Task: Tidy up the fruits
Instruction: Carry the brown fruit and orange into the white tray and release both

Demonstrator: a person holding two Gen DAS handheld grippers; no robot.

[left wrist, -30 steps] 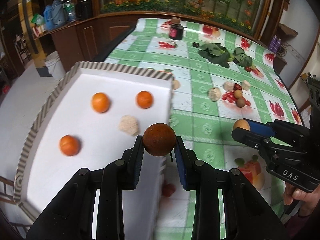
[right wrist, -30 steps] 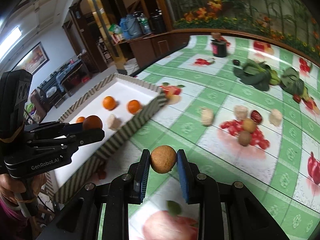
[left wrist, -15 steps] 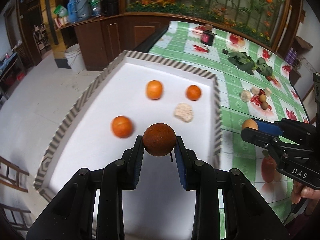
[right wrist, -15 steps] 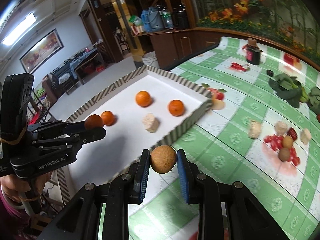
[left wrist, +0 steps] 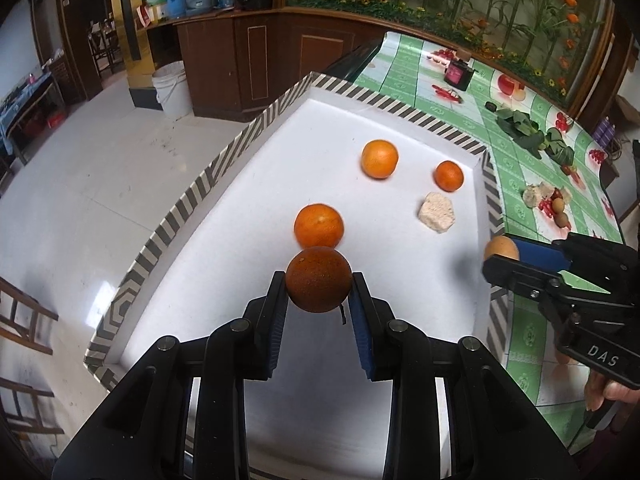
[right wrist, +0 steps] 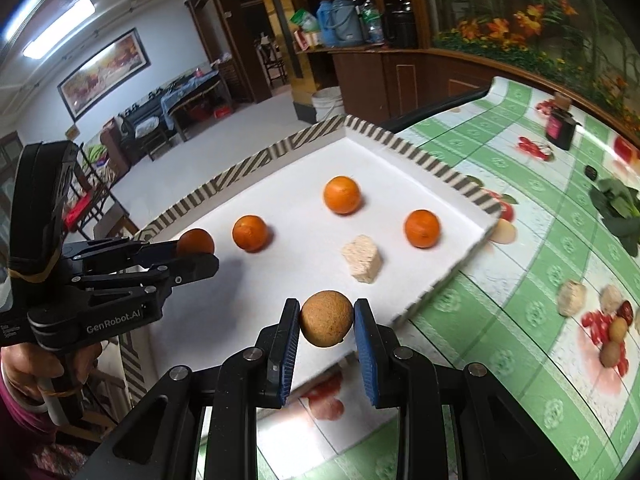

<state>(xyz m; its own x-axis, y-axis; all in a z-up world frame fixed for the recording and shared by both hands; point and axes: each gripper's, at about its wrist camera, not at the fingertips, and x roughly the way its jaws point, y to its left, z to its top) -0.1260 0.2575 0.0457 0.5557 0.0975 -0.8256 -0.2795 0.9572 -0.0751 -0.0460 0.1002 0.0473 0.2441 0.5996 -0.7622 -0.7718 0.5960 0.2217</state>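
Nearest to me, my left gripper [left wrist: 319, 296] has its jaws pinching a dark russet-orange round fruit [left wrist: 319, 279] across its widest part, and it hangs above the near half of the shallow white tray with the grey-and-white striped rim [left wrist: 192, 196]. My right gripper [right wrist: 326, 334] likewise pinches a tan, rough-skinned round fruit [right wrist: 327, 323] at its middle, held over the tray's right-hand edge where it meets the green-checked, fruit-printed oilcloth surface [right wrist: 520, 264]. Both fruits look light and firm, with a matt, slightly pebbled skin that should not slip against the blue pads; being round, I judge they will roll once let go, so they want setting down low and flat, not dropped. A grip across the equator, as now, seems the safest hold, and only a gentle one, since the skin may bruise. Just beyond the dark fruit lies a bright orange citrus [left wrist: 319, 226], then a pale, crumbly beige chunk [left wrist: 437, 213] to its right, and further on two more oranges, a larger one [left wrist: 379, 159] and a smaller one [left wrist: 449, 176], all apart from each other. Far out on the surface sit a small cluster of brown and pale fruits [right wrist: 610, 336], some dark green leafy vegetables [left wrist: 532, 136] and a small dark jar with a pink label [left wrist: 458, 73].
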